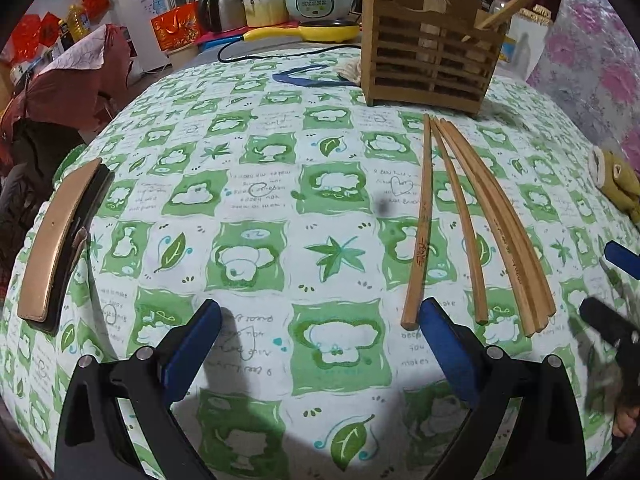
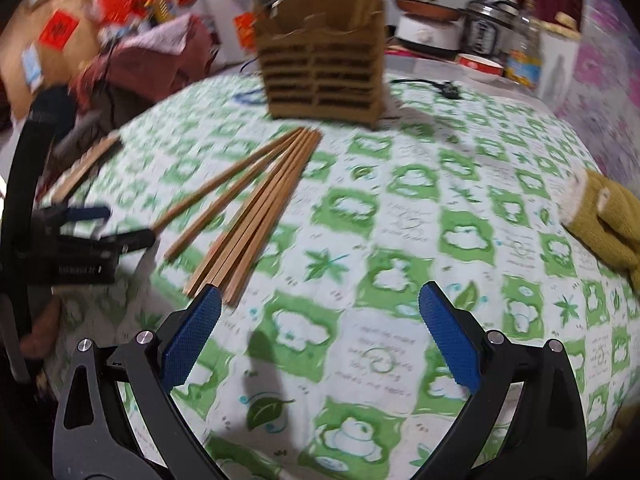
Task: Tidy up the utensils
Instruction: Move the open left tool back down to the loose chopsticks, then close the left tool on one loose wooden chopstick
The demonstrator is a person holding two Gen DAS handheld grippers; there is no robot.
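Left wrist view: the left gripper (image 1: 320, 320), its blue pads spread wide and empty, hovers over the green-patterned tablecloth (image 1: 256, 200). Slim wooden chopsticks (image 1: 472, 220) lie fanned just before the slatted wooden holder (image 1: 430, 60).

Right wrist view, blurred: the right gripper (image 2: 320, 308) gapes empty, textured pads apart, chopsticks (image 2: 256, 212) before the holder (image 2: 324, 76).

Both are hovering empty — the left gripper (image 1: 320, 316) and right gripper (image 2: 320, 300) holding jaws spread wide.
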